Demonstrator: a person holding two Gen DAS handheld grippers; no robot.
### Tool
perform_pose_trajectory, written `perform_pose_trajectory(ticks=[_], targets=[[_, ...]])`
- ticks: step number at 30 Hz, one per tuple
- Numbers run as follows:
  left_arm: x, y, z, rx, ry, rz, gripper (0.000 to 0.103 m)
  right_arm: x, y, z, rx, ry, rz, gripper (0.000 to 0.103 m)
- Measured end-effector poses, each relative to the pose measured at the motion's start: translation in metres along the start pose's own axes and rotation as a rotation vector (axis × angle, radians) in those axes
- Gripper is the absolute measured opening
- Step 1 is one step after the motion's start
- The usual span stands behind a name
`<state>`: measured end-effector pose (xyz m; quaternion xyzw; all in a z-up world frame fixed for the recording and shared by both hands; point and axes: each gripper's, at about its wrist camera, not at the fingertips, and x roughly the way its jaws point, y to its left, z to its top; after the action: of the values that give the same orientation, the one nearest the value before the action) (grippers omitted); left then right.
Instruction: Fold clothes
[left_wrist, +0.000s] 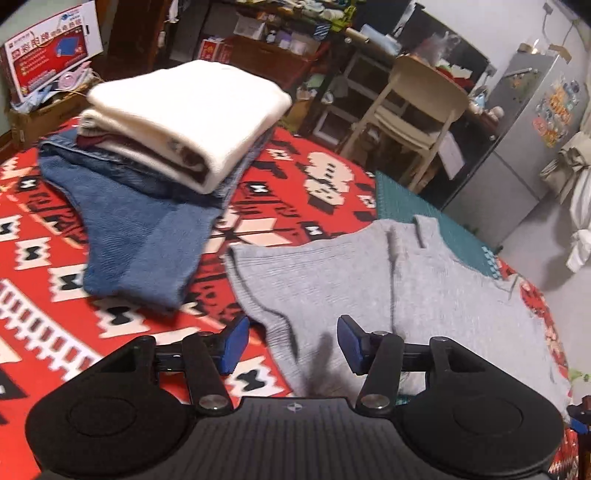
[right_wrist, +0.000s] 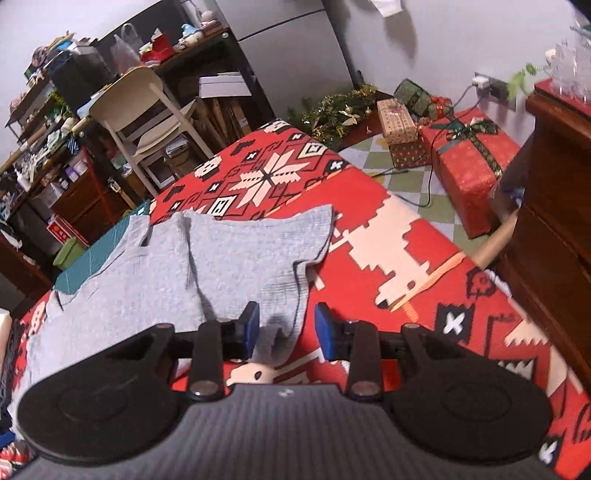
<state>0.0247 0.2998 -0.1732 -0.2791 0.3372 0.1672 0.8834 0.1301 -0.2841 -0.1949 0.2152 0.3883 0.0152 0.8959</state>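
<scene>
Looking from the left tongs (left_wrist: 291, 345), wide apart and empty: a folded pile (left_wrist: 177, 125) sits done on the red cloth (left_wrist: 55, 258). Beside it the grey top (left_wrist: 369, 280) lies flat, unfolded.

From the right tongs (right_wrist: 286, 328), also apart and empty, over the top's corner.

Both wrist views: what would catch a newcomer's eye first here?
The loud red patterned blanket fills both views. On it a grey knit top lies spread flat just ahead of the open left gripper and right gripper. Beyond, in the left view, a white folded garment tops a stack on blue denim.
</scene>
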Motion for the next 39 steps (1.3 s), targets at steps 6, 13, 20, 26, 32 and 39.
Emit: perform_pose_trajectory(ticks=[6, 13, 20, 26, 32, 39], targets=[[0.001, -0.002, 0.000, 0.001, -0.018, 0.051, 0.011, 0.008, 0.009, -0.001, -0.033, -0.004, -0.026, 0.016], [-0.002, 0.002, -0.003, -0.023, -0.018, 0.054, 0.005, 0.009, 0.016, -0.003, -0.085, -0.011, -0.045, 0.000], [-0.027, 0.009, 0.003, -0.021, -0.046, 0.041, 0.005, -0.008, 0.009, -0.001, -0.057, -0.032, -0.024, 0.000], [-0.046, 0.012, 0.002, -0.002, -0.059, 0.040, 0.005, -0.027, 0.005, -0.004, -0.081, -0.035, -0.010, 0.000], [-0.064, 0.019, 0.000, 0.007, -0.070, 0.050, 0.004, -0.048, -0.002, -0.006, -0.058, -0.052, 0.009, 0.000], [-0.067, 0.024, -0.007, 0.006, -0.046, 0.035, 0.005, -0.079, -0.018, -0.020, -0.050, -0.045, -0.002, 0.000]])
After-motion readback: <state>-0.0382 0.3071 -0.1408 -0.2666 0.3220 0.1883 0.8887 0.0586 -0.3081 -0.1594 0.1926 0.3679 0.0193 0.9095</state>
